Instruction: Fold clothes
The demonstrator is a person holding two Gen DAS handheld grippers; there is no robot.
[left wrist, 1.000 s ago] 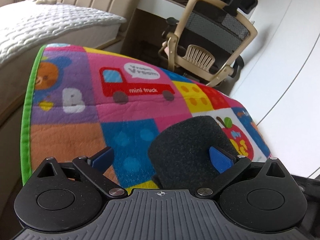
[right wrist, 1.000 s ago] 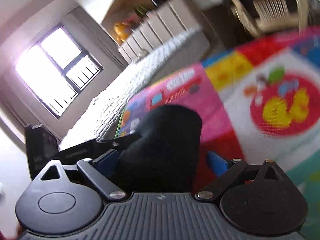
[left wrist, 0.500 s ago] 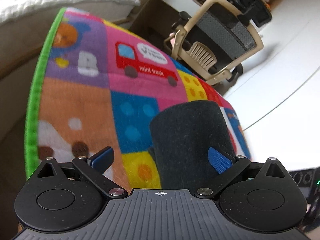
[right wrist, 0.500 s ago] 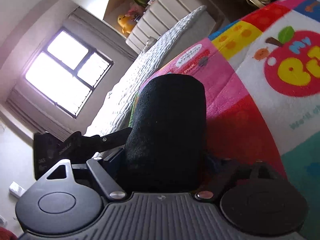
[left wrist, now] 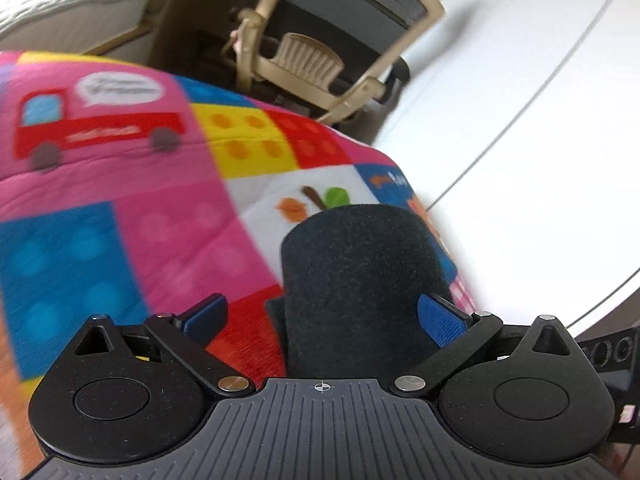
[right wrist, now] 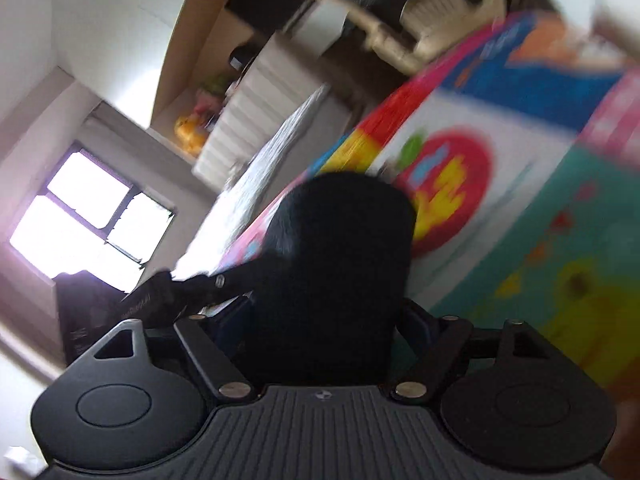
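Note:
A dark, folded piece of clothing (left wrist: 362, 280) lies on the colourful play mat (left wrist: 120, 184) close in front of my left gripper (left wrist: 320, 316). The left gripper's blue fingers (left wrist: 440, 318) stand wide apart, open, with the cloth lying against the right one. In the right wrist view the same dark cloth (right wrist: 340, 264) fills the space between the fingers of my right gripper (right wrist: 326, 332). Those fingers sit close against its sides, shut on it. The right view is blurred by motion.
A beige office chair (left wrist: 320, 52) stands beyond the mat's far edge, with a white bed (left wrist: 60, 4) at the left and white floor (left wrist: 520, 120) at the right. The right wrist view shows a window (right wrist: 88, 216) and the left gripper's body (right wrist: 168, 296).
The left gripper has swung right across the mat, staying open. The right gripper, open one second ago, has shut on the dark cloth and is turning, so its view tilts.

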